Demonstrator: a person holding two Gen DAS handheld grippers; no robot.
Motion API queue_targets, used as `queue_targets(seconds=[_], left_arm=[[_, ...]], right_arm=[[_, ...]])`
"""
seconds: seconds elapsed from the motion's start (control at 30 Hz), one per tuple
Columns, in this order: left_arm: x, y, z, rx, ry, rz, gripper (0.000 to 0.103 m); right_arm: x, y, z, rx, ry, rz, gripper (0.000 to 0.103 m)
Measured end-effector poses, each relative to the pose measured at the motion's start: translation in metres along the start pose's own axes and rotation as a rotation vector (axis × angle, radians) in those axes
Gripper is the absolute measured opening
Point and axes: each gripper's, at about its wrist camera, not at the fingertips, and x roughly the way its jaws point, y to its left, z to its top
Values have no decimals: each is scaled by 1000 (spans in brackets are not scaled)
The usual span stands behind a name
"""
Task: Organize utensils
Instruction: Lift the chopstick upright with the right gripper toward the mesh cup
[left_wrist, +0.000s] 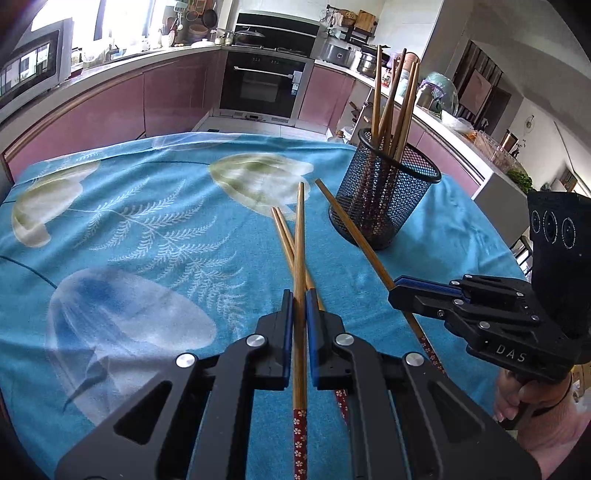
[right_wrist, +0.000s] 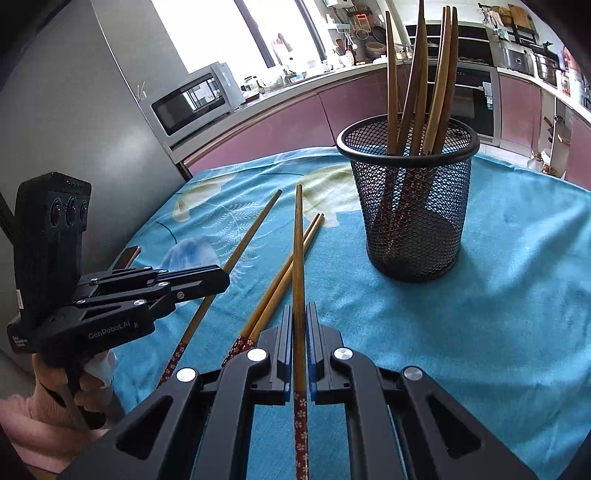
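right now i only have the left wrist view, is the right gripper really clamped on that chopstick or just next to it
observer: clamped. in the right wrist view the right gripper has its fingers pinching the chopstick on bare wood just above its red patterned end
operator: where do the two loose ones end
observer: the loose pair has its red ends just outside the right fingers, on the side toward the left gripper
operator: my own grip from outside
observer: the left gripper holds a second chopstick right at its fingertips
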Motion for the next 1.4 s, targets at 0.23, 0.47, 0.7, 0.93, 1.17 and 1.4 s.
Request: queue_targets(seconds=[0.23,0.47,0.7,0.93,1.17,1.4], left_arm=[[-13,-4,3,6,-25,-18,8],[-26,-9,7,14,-50,-34,8],[-39,-11,10,13,-70,-69,8],[-55,-13,17,-3,-98,-137,8],[-65,-16,25,-7,-124,-170,8],[-70,-21,33,-6,-149,-187,8]], right_arm=[[-18,2,3,-16,-44,13,6],[-30,2,5,-16,-79,12,6],[-43,2,6,-17,-113,7,6],[-56,0,12,-20,-156,-3,6],[-67,-5,17,-18,-193,-12,6],[-74,-7,21,-18,-220,-18,6]])
